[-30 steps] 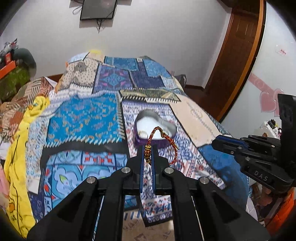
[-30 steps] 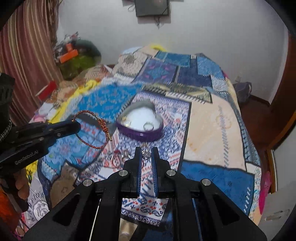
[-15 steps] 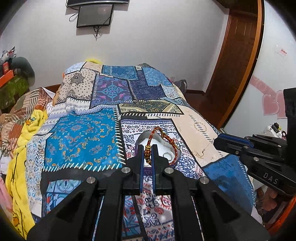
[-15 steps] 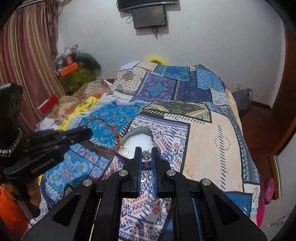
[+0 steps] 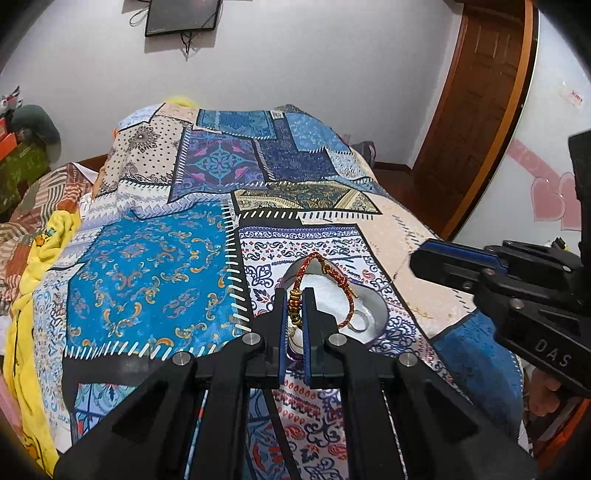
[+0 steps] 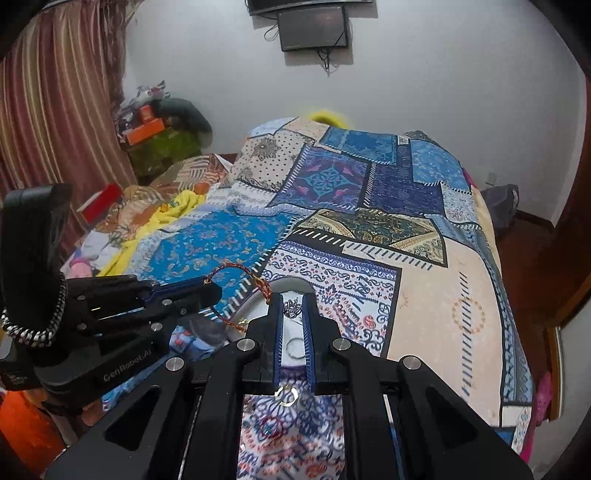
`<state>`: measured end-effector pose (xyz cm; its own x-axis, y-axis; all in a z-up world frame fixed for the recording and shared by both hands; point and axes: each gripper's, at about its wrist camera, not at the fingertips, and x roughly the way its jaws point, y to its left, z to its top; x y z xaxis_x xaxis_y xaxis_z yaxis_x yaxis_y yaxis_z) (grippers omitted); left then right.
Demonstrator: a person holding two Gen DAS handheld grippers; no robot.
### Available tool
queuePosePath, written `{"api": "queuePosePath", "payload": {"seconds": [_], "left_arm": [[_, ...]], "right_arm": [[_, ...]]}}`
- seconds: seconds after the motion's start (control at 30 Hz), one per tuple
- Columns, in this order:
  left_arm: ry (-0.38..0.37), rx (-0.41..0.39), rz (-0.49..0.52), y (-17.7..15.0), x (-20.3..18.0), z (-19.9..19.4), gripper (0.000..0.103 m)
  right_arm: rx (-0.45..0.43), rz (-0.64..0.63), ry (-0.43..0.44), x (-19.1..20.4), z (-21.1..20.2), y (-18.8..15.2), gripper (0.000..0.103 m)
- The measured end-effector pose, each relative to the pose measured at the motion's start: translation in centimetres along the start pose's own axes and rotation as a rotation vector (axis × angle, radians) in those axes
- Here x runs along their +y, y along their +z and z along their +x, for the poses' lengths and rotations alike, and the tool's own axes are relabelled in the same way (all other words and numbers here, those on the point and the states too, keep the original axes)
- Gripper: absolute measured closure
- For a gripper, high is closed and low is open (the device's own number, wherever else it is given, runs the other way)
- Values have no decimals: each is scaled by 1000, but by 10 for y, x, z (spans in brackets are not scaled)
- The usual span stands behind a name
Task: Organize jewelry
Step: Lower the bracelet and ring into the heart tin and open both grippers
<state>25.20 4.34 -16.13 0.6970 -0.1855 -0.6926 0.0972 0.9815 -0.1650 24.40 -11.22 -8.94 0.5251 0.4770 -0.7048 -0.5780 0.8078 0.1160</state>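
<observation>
Left gripper (image 5: 295, 295) pinches red-gold braided bracelet (image 5: 325, 280) by its knot, loop hanging over white-lined dish (image 5: 373, 314) on patchwork bedspread (image 5: 147, 266). Right gripper (image 6: 293, 306) pinches small silver charm (image 6: 291, 308) above same dish; loose rings (image 6: 295, 347) lie below.

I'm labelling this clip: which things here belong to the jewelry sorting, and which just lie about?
Job:
left hand-held gripper pinching red braided bracelet
right hand-held gripper pinching small silver piece
heart-shaped box
loose ring

Lying about:
patchwork bedspread
wall screen
yellow cloth
</observation>
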Motion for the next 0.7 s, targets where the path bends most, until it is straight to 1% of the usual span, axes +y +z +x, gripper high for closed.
{"api": "queuePosePath", "payload": {"seconds": [0.13, 0.37, 0.7], "left_arm": [[-7, 18, 7, 0, 1, 11, 98], [-41, 67, 12, -1, 1, 31, 98], [-52, 95, 11, -2, 3, 42, 98]], "right_arm": [[38, 7, 27, -5, 17, 2, 94], [92, -2, 50, -7, 37, -1, 94], [182, -9, 68, -8, 62, -8, 94]]}}
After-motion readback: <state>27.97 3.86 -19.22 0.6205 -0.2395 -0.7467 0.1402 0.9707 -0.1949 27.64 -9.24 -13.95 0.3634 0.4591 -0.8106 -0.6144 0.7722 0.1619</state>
